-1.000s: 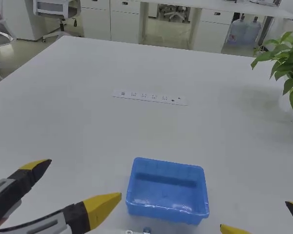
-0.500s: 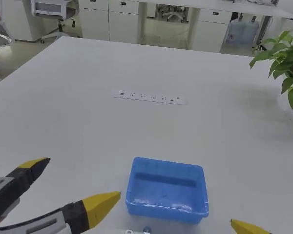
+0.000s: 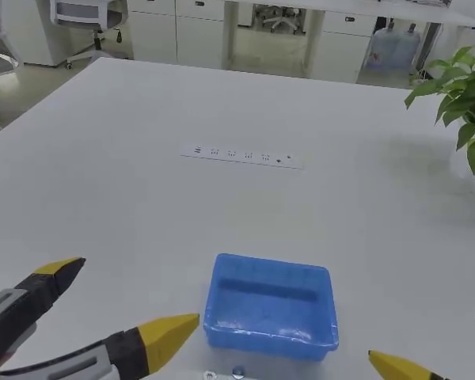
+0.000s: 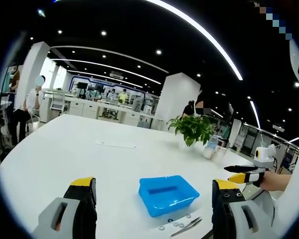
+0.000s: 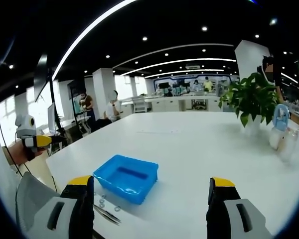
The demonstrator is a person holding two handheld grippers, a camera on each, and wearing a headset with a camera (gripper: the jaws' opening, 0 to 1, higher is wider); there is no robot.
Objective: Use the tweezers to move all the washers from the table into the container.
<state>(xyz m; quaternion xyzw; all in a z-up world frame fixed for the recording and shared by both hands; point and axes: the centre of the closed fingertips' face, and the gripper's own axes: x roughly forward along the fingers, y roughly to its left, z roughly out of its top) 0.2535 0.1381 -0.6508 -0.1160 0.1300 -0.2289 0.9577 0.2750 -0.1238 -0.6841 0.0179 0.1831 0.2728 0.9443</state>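
Note:
A blue plastic container (image 3: 273,305) (image 4: 168,192) (image 5: 126,177) sits on the white table near its front edge. Several small washers (image 4: 177,223) (image 5: 105,201) lie on the table just in front of it, with metal tweezers (image 4: 187,226) (image 5: 108,214) beside them. At the head view's bottom edge a washer (image 3: 237,372) peeks in. My left gripper (image 3: 119,309) (image 4: 152,186) is open at the lower left, left of the container, holding nothing. My right gripper (image 5: 147,186) is open too; one yellow fingertip (image 3: 396,366) shows at the lower right.
A white power strip (image 3: 241,157) lies flat mid-table. A green potted plant (image 3: 459,95) (image 5: 249,102) stands at the right edge, with a bottle (image 5: 279,124) near it. Office chairs (image 3: 83,20) and cabinets stand beyond the table; people are in the background.
The head camera has shifted slightly. The right gripper's yellow fingertip has drifted a little at the lower right edge. The left gripper and container stay put.

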